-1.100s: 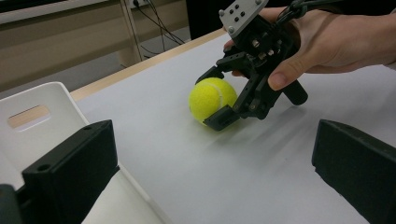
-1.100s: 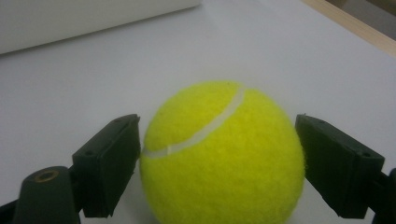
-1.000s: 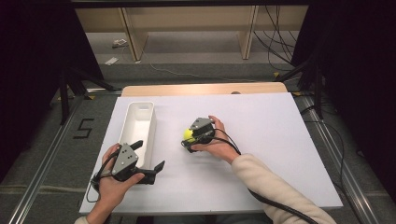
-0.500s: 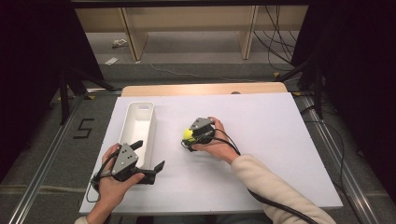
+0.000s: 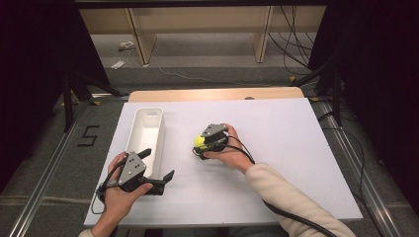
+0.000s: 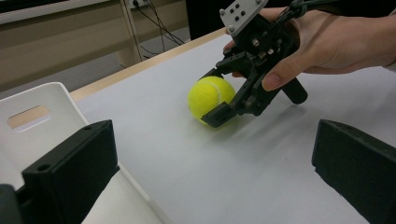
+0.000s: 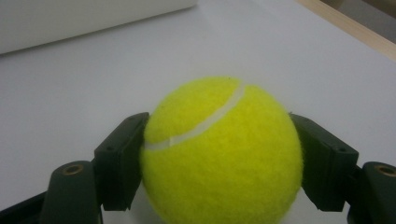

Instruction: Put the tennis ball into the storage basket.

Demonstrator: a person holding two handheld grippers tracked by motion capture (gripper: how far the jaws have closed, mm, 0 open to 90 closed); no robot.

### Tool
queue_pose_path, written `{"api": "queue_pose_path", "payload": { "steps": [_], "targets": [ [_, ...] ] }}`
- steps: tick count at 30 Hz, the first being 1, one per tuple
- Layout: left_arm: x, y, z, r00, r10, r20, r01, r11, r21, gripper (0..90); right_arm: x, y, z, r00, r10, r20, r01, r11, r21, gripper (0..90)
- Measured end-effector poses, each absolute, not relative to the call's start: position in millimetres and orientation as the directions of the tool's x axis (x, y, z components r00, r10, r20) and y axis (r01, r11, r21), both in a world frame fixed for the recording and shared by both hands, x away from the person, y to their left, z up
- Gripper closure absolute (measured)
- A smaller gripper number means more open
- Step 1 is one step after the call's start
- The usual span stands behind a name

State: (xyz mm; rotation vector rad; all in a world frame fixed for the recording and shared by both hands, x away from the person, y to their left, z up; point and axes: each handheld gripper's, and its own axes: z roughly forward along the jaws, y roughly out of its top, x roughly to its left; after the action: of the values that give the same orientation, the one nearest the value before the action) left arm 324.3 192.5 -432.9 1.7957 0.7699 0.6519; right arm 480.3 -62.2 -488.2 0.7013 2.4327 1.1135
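Right gripper [image 5: 201, 144] fingers clamp the ball [image 5: 200, 141] at its widest, ready to lift; left gripper [image 5: 157, 174] fingers apart beside the bin [image 5: 148, 116].

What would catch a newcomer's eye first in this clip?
The yellow ball stands out: it sits near the middle of the white table, with the right gripper clamped on its two sides. Left of it lies a long white bin, and the left gripper rests open at the bin's near end.
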Motion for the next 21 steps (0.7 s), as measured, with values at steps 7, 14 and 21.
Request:
{"api": "queue_pose_path", "payload": {
  "steps": [7,14,21],
  "targets": [
    [324.2,192.4,-432.9,0.648,0.758,0.076,0.199,-0.266,0.943,0.0,481.0,-64.7,-484.3,-0.802,0.586,-0.12,0.285,0.551,0.784,26.6],
    [324.2,192.3,-432.9,0.648,0.758,0.076,0.199,-0.265,0.943,0.0,481.5,-65.6,-480.3,-0.803,0.584,-0.12,0.274,0.541,0.796,26.7],
    [324.2,192.3,-432.9,0.648,0.758,0.077,0.199,-0.265,0.943,0.0,481.5,-66.2,-477.9,-0.802,0.585,-0.122,0.269,0.536,0.8,26.7]
  ]
}}
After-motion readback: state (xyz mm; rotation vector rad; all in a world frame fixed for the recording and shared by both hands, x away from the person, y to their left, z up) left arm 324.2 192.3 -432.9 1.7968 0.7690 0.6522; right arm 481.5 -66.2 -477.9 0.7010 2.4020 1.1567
